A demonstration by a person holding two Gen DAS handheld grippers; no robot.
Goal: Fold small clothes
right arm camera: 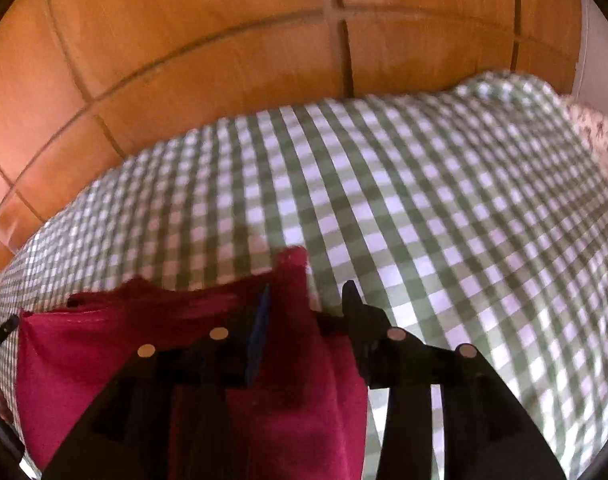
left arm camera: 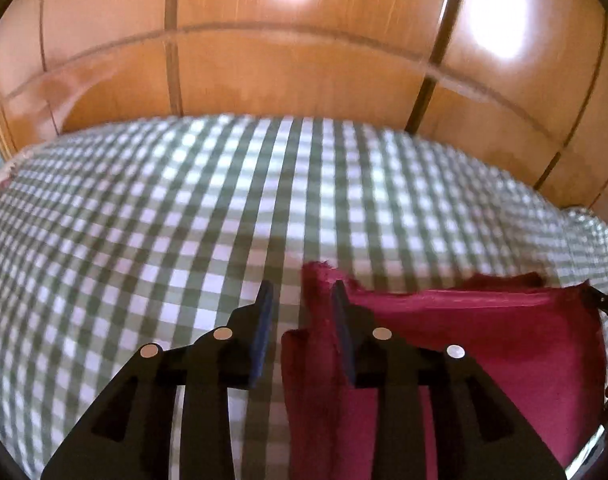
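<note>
Red cloth (left arm camera: 483, 344) seen on green-and-white checked bedcover (left arm camera: 184, 220), near the close edge of both views; lay in at least two layers, a paler hem line running along its far edge.

Left tool (left arm camera: 302, 300): fingers parted with a moderate gap, nothing clamped between the blue pads (left arm camera: 264, 332). Hung at the left end of the cloth. Right-hand finger overlapped the cloth edge; left-hand finger over bare bedcover. A raised corner of the cloth stood up just beyond the fingertips, slightly toward the right-hand finger. Contact between finger and fabric could not be determined (view blurred).

Right tool (right arm camera: 307, 300): fingers likewise parted. A fold of the red cloth (right arm camera: 296, 320) rose between the two fingers, its tip above the fingertips. Blue pad (right arm camera: 260, 332) of the left-hand finger lay against or just beside this fold; right-hand finger stood clear of it, over the bedcover (right arm camera: 423, 200). No closure on the fabric visible.

Tip of the opposite tool visible at the outer edge of each view, beside the far end of the cloth.

Background: orange-brown wooden cabinet panels (left arm camera: 284, 72) behind the bed, bright reflections on them. Floral-patterned fabric (right arm camera: 595, 140) at the right edge of the right wrist view, beside the bedcover.
</note>
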